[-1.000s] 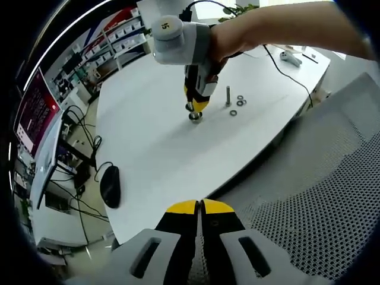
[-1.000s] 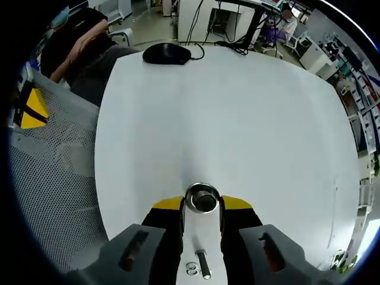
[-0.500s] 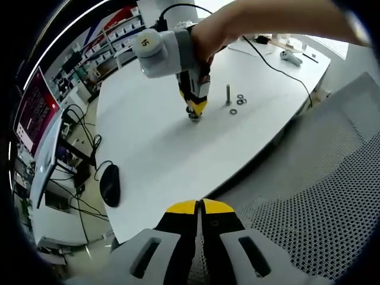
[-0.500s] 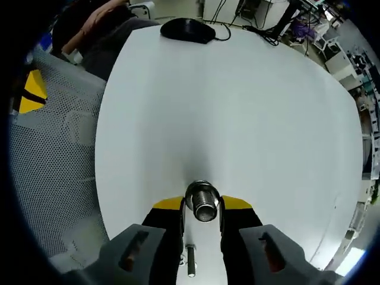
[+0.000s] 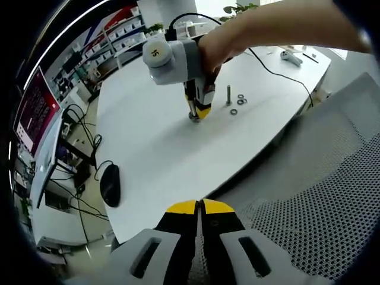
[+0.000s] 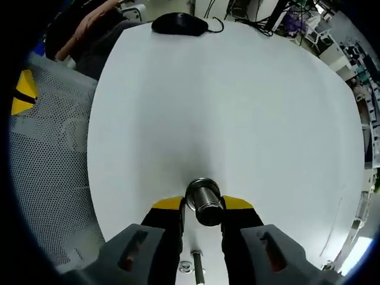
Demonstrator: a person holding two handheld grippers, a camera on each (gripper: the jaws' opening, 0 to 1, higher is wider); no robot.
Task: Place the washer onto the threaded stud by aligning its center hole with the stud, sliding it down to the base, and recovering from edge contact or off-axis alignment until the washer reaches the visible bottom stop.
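Compared with one second earlier, the cylindrical ribbed metal piece (image 6: 205, 202) between the right claw's jaws had tilted, its side wall showing where the open end had faced the camera; in the left claw view the right claw (image 5: 198, 111) had leaned and its tip sat nearer the upright threaded metal stud (image 5: 228, 95); the left claw (image 5: 199, 209) had not shifted.

Right claw state: narrowed onto the metal piece, yellow tips touching both its sides, with the piece low over the white oval counter (image 6: 237, 107); whether it touched the surface could not be told. Left claw state: jaws pressed together, holding nothing, held off the counter edge above the grey mesh chair (image 5: 320, 196).

Task items: the stud stood on the counter just beside the right claw; three small flat metal washers (image 5: 238, 103) lay loose next to its base, apart from the stud.

Progress, as judged: no washer was visible on the stud; no washer was gripped; pick-up, hole alignment and sliding down to the bottom stop all remained; the gripped piece probably needed setting down first.

A black computer mouse (image 5: 110, 185) lay well apart near the far counter edge.
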